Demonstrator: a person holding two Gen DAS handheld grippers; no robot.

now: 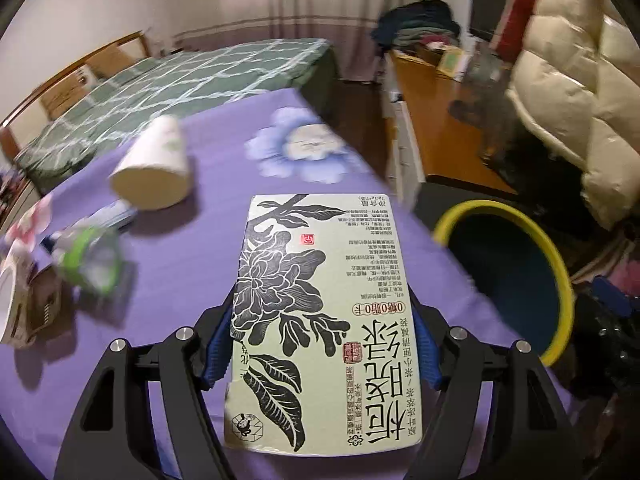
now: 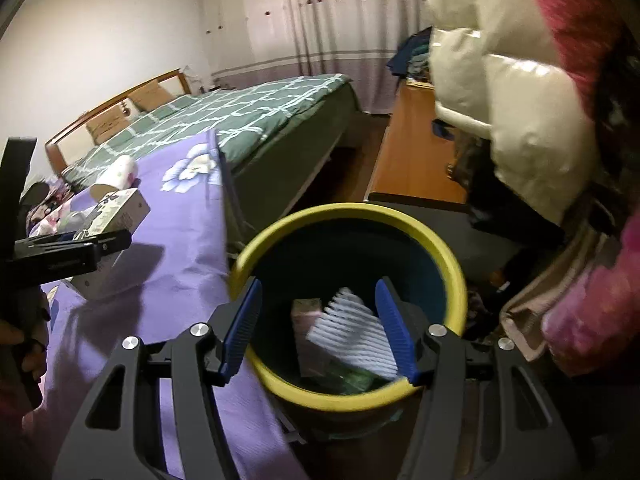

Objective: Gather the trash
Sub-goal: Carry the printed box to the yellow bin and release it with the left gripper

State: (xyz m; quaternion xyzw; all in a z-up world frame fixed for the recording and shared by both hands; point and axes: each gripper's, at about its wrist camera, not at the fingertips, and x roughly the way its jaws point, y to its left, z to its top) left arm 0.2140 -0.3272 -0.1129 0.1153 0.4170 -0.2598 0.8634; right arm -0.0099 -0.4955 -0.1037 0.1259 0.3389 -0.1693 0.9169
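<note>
We see the left gripper (image 1: 322,328) closed on a pale green tea box (image 1: 320,316) printed with black flowers; its blue pads (image 1: 218,354) press both long sides, and the box sticks out forward past the fingers, above the purple sheet (image 1: 208,240). Ahead and to the right of these jaws, off the sheet's edge, stands the bin (image 1: 516,276), yellow-rimmed and dark blue inside. To the left of the jaws lie a paper roll (image 1: 154,166) on its side, a blurred green-and-clear wrapper (image 1: 90,258) and a torn carton (image 1: 28,304).

Our right gripper (image 2: 318,328) hangs over the bin (image 2: 448,264), jaws about halfway apart with nothing between the blue pads (image 2: 242,326). Directly below and between them, inside the bin, we make out a white ribbed foam sheet (image 2: 352,328), a pinkish box (image 2: 306,312) and something green beneath. Left of these jaws the left gripper (image 2: 116,240) carries the tea box (image 2: 120,210) over the sheet (image 2: 180,272).
</note>
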